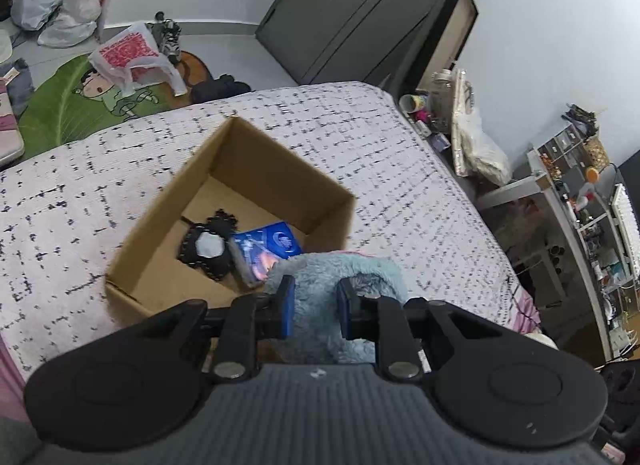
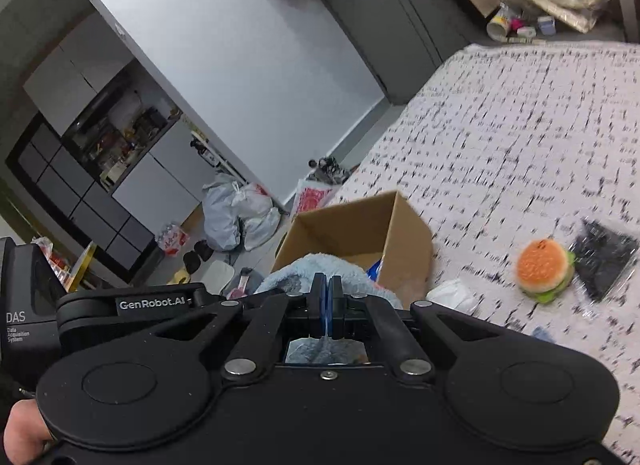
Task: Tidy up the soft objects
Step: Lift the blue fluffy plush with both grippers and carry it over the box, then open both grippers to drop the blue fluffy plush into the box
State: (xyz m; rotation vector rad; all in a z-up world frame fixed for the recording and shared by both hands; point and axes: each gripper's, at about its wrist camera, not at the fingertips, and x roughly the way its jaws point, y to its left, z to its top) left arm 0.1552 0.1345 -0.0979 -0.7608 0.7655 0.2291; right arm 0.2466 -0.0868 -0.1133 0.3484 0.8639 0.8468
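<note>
Both claws clamped on blue towel [image 1: 320, 301] above box [image 1: 224, 209].
Left claw [image 1: 316, 305], right claw [image 2: 327, 297]: uneven release risks draping over box rim.

Bed [image 1: 400, 153] under a white cover flecked black. Green cartoon rug [image 1: 80, 101] on the floor beyond its far edge, with a red-printed plastic bag [image 1: 128, 55] on it. Grey-white sacks [image 1: 60, 1] farther off. Dark wardrobe [image 1: 340, 13] against the wall. Cluttered shelf unit [image 1: 580, 193] beside the bed.
</note>
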